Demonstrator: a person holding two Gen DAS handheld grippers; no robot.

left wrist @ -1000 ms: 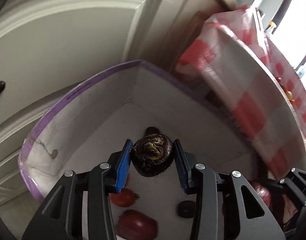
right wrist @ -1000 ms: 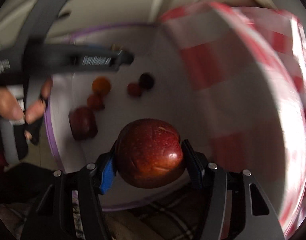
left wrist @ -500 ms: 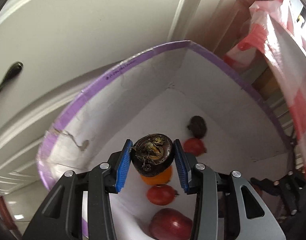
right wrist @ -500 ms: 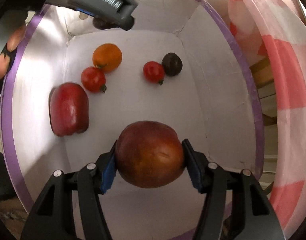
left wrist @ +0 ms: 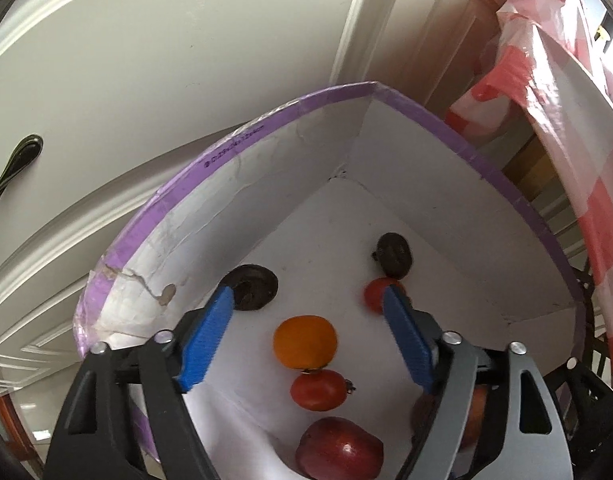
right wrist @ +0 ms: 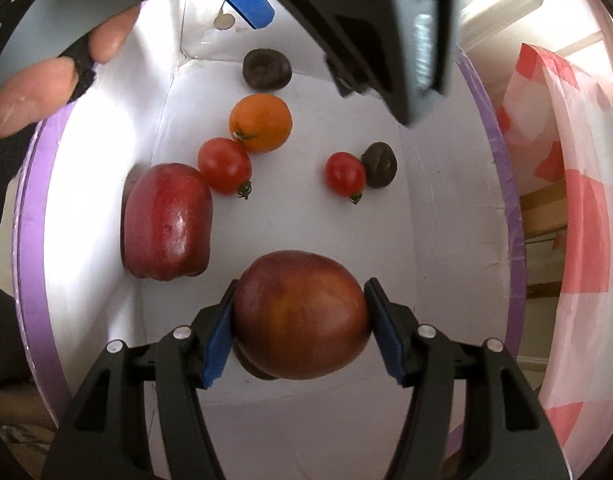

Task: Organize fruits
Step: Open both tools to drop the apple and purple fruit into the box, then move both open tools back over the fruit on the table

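- Left gripper (left wrist: 306,336) fingers are opening with nothing between them; the dark fruit (left wrist: 252,287) lies in the far corner of the box (left wrist: 266,128).
- Right gripper (right wrist: 300,326) fingers are opening around the red apple (right wrist: 300,314), low at the near side of the box, the right pad already apart.
- Step in hand: releasing. Next, both should probably lift clear without knocking the fruits.

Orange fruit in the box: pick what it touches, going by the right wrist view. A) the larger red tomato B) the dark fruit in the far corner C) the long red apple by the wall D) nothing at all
A: the orange fruit rests against the larger red tomato at its stem end, while the dark fruit and the long red apple lie apart from it.
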